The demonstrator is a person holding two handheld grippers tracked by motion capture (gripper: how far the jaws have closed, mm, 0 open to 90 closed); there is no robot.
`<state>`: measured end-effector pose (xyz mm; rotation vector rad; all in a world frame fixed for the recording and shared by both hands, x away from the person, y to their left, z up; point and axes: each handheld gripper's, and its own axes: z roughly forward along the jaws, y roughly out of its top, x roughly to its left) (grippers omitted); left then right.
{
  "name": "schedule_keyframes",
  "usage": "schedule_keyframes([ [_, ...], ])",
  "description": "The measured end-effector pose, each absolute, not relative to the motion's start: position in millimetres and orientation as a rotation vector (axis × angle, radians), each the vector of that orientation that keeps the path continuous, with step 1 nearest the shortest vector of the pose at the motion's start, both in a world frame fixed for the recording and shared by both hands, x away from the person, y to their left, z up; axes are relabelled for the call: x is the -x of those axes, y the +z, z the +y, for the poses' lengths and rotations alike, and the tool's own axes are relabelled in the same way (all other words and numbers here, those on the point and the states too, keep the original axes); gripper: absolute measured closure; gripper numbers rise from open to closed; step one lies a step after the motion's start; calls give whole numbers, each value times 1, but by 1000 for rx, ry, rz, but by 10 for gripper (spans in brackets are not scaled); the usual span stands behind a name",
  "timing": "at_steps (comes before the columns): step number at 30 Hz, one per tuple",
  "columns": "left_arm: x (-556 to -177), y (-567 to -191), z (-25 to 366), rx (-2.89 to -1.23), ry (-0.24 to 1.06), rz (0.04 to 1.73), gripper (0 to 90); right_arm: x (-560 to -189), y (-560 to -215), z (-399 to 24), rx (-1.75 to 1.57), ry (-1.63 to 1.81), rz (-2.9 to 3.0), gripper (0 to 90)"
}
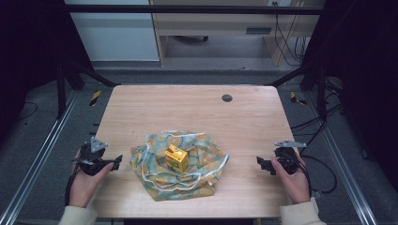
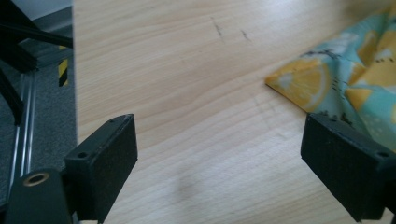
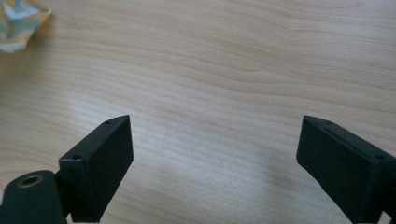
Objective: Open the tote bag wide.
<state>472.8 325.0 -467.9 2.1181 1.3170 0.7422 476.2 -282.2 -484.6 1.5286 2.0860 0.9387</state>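
Observation:
A small yellow box (image 1: 177, 158) sits in the middle of a crumpled teal cloth with lemon prints (image 1: 159, 180), spread on the wooden table (image 1: 187, 108). My left gripper (image 1: 117, 161) rests at the table's left edge, open, its jaws wide apart over bare wood, with a corner of the cloth (image 2: 303, 86) just ahead to the right. My right gripper (image 1: 261, 163) is open too, near the right edge, empty, pointing toward the cloth; a cloth corner (image 3: 21, 21) shows far off.
A dark round grommet (image 1: 227, 98) sits in the table's far right part. Metal rails (image 1: 37, 159) run along both sides of the table. Cables (image 1: 324, 164) trail on the floor at right. A desk stands beyond the far edge.

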Motion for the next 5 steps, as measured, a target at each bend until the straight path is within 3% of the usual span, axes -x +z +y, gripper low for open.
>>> schedule_keyframes([
  [5,-475,-472,318,-2168,733,1293,88,-476,-487,-278,-1506,909,2067,100],
])
